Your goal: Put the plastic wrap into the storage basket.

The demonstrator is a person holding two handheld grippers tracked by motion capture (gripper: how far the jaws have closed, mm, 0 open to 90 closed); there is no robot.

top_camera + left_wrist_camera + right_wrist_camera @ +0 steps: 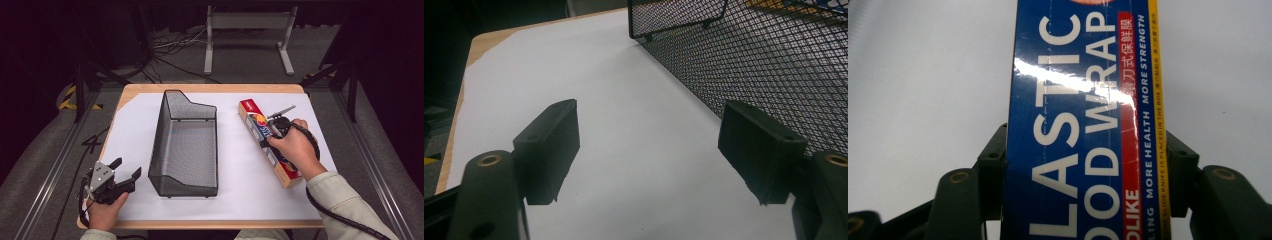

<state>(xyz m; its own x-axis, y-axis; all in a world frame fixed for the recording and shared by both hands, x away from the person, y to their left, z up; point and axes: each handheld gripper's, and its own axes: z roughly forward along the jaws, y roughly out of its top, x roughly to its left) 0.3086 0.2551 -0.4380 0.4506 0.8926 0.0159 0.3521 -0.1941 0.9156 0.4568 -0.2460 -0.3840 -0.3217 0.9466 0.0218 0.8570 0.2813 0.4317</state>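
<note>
A long blue and red plastic wrap box lies on the white sheet at the right of the table, running from far left to near right. My right gripper sits over its middle, held by a hand. In the right gripper view the two black jaws press against the box's long sides, so the right gripper is shut on it. My left gripper rests at the table's near left corner, open, with nothing between its jaws. In the left gripper view the left gripper looks along bare white paper.
A black wire-mesh basket stands in the middle of the table, long axis front to back; its mesh wall is just right of the left gripper. White paper covers the wooden tabletop. A metal stand and cables lie on the floor beyond.
</note>
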